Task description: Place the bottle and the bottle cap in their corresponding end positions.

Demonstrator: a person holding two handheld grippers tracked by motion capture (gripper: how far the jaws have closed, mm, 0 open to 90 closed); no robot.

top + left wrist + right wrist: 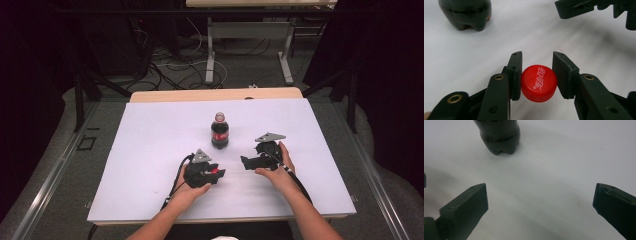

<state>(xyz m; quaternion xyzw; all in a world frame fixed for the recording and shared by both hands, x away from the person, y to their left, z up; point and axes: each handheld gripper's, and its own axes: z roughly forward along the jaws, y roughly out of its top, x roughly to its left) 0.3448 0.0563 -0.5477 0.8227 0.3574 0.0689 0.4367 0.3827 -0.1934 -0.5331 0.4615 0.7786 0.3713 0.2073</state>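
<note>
High view, centre of the frame: a cola bottle [219, 131] stands upright on the white table [150, 150], its long axis vertical, its uncapped neck pointing straight up. Lower and to the left of it sits the left gripper [216, 173], held in the person's left hand [187, 189]; a spot of red shows at its tips, which point toward the right of the frame. The right gripper [244, 162] is at lower right of the bottle, in the right hand [280, 172], its tips pointing left toward the other gripper; the two tools are near each other but apart. Both forearms come in from the bottom edge, angled inward.

Left gripper view, lower centre: the red cap [539, 83] is clamped between the two black jaws, pads pressing on its ribbed sides. Its flat printed top faces up toward the camera, tilted slightly away. The bottle's dark base [465, 13] stands in the upper left corner, well apart from the cap, and the right gripper shows at the upper right edge.

Right gripper view: the jaws stand wide apart at the lower left and lower right with only bare table between them, gripping nothing. The bottle's base [499, 136] is at upper left of centre, beyond the jaws.
</note>
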